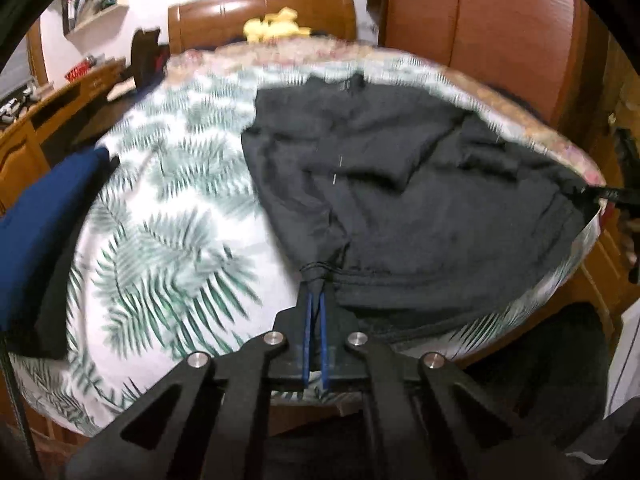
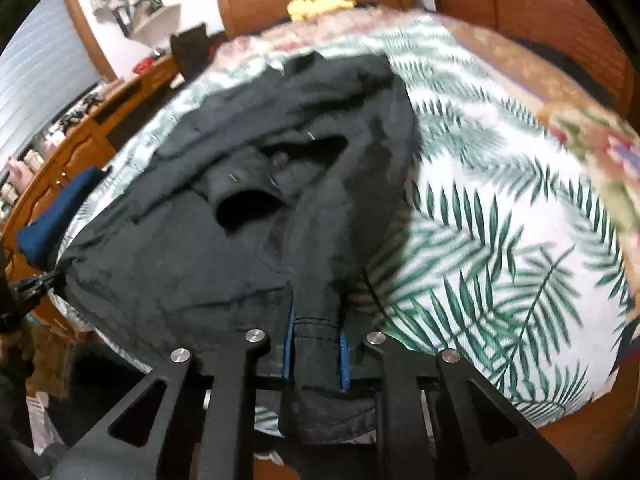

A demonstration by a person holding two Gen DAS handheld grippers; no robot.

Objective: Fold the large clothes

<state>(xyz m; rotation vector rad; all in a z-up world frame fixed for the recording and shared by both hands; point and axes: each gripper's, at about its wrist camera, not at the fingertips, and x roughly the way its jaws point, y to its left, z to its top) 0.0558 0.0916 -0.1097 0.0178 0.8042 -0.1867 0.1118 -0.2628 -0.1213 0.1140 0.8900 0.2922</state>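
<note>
I had the garment (image 1: 400,184) spread on the bed (image 1: 168,216), its near hem corners pinched in my left gripper (image 1: 316,276) and right gripper (image 2: 316,320). A folded cloth (image 1: 44,216) lay at the bed's left edge, the headboard (image 1: 260,12) behind, a desk (image 1: 48,120) left.

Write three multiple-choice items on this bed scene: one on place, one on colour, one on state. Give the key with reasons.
1. Where does the black garment lie?
A. On the leaf-print bed cover
B. On the wooden desk
C. On the floor

2. What colour is the folded cloth at the bed's left edge?
A. Red
B. Blue
C. White

3. How does the left gripper stand?
A. Open above the bed
B. Shut on nothing
C. Shut on the garment's corner

Key: 1 A, the leaf print shows all round the garment. 2 B, it is dark blue in both views. 3 C, the fabric bunches to a point between the closed jaws.
</note>
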